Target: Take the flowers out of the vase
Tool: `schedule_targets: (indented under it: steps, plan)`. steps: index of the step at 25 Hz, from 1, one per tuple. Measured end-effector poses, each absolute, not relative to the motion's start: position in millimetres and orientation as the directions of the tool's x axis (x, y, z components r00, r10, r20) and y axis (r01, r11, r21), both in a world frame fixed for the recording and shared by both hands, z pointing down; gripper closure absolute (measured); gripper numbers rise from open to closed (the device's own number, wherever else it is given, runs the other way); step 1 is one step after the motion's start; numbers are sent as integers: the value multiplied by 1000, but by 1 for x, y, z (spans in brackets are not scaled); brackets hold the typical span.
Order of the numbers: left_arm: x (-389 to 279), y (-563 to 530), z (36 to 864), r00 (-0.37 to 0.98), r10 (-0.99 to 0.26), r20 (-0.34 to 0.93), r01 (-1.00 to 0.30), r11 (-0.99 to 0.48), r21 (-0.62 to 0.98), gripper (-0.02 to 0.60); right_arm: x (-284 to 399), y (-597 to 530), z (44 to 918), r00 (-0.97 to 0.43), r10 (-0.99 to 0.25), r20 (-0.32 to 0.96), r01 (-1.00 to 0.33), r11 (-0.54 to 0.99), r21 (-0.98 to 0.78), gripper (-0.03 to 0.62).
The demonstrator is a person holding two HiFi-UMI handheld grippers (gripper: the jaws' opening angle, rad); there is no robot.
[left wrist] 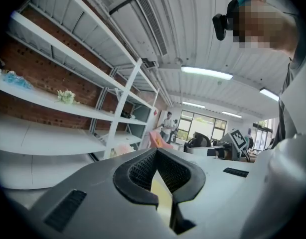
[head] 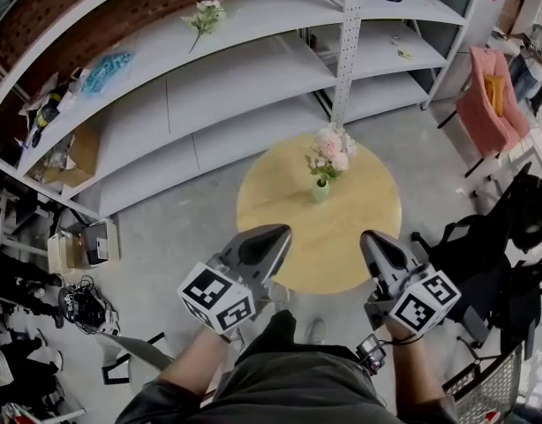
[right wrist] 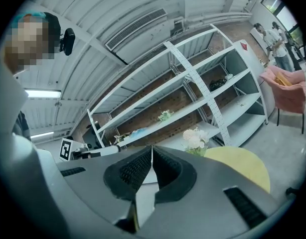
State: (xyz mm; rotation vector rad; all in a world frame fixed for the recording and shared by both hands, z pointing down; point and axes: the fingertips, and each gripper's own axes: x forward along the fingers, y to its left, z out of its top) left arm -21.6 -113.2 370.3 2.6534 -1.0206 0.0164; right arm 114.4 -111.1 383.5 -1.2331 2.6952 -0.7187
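The flowers (head: pixel 333 151) stood in a small green vase (head: pixel 319 189) on the far side of a round wooden table (head: pixel 342 250), just above the middle of the head view; nothing touched them, and the stems sat upright in the vase.

The left gripper (head: pixel 282 230) and the right gripper (head: pixel 366 235) were held side by side in the lower middle of that view, both over the near edge of the table and well short of the vase; both pointed toward it.

In each gripper's own view the two pads met at the tips, pressed together on nothing; the right gripper view showed the flowers (right wrist: pixel 195 138) ahead, upper right of its jaws.

I judged this to be the approach, with the task itself not yet begun; no stem had been taken.

The next move would call for spreading one pair of jaws, reaching across the table and pinching the stems just above the rim of the vase; the other gripper might need to steady the vase, which looked light and likely to tip or lift with the bunch.
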Motion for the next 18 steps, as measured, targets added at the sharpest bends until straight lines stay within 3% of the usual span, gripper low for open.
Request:
schedule_targets:
  steps: [15,18]
  plan:
    - [-62,-213,420,811,-555,184,-584,-746,319,574,80,-223,470,-553,-787,273,-803,416,-428,575]
    - [-65,-223,432,814,-546,200,-581,-746,327,574,76,-237,492,-551,-779,298,-803,399,-442,519]
